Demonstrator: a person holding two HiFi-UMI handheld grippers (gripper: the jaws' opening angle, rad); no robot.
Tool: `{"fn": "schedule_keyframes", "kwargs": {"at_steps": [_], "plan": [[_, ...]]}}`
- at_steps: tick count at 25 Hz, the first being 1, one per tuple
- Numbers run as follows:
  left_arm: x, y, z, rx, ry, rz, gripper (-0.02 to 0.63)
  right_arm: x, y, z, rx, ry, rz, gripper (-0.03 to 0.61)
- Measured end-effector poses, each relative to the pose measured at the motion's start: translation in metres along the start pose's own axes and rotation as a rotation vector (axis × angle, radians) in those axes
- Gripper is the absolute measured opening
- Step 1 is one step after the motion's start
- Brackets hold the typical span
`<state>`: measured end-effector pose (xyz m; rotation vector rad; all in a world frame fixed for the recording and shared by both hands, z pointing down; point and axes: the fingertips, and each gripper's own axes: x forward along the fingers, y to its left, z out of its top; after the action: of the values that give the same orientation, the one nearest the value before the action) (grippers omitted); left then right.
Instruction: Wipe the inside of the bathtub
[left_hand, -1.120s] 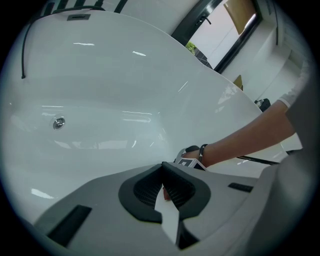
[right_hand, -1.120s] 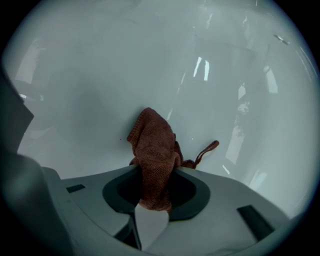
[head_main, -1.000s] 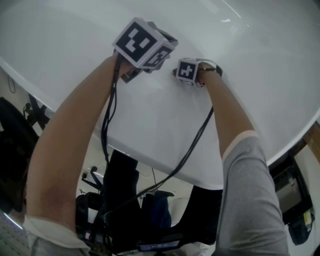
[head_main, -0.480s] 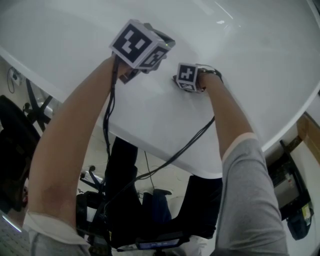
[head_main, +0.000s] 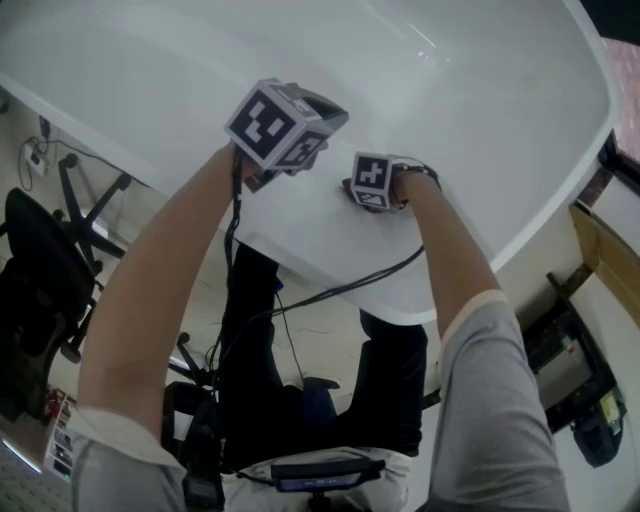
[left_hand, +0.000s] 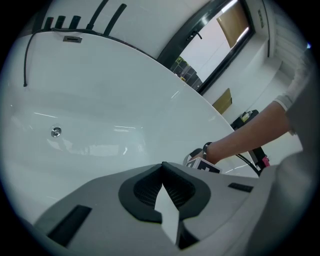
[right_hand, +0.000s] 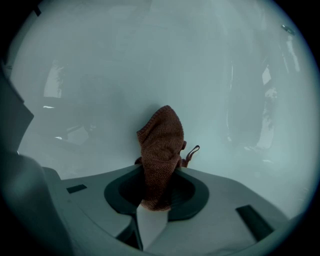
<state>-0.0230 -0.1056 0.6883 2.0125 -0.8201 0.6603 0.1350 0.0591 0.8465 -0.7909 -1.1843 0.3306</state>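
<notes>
The white bathtub fills the top of the head view, and its smooth inner wall takes up the right gripper view. My right gripper is shut on a brown knitted cloth, whose bunched end presses toward the tub wall. Only that gripper's marker cube shows in the head view, low inside the tub. The left gripper is shut with nothing between its jaws and hovers just left of the right one. Its cube hides the jaws from above.
A small round metal fitting sits on the far tub wall. A black office chair stands on the floor at left. Cables trail over the tub's near rim. A dark stand and a wooden board are at right.
The head view has swung: the tub's right end and more floor with the chair now show. Both grippers stay close together over the same part of the tub wall.
</notes>
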Motion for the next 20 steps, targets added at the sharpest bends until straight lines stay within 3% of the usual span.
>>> {"fn": "schedule_keyframes", "kwargs": {"at_steps": [11,20], "plan": [[-0.017,-0.037,0.002,-0.026,-0.027,-0.009,0.006,-0.03,0.075,-0.03,0.006,0.004,0.053,0.092],[-0.028,-0.053,-0.003,-0.043,-0.018,-0.013,0.006,-0.055,0.142,-0.05,0.013,0.015,0.183,0.094]]}}
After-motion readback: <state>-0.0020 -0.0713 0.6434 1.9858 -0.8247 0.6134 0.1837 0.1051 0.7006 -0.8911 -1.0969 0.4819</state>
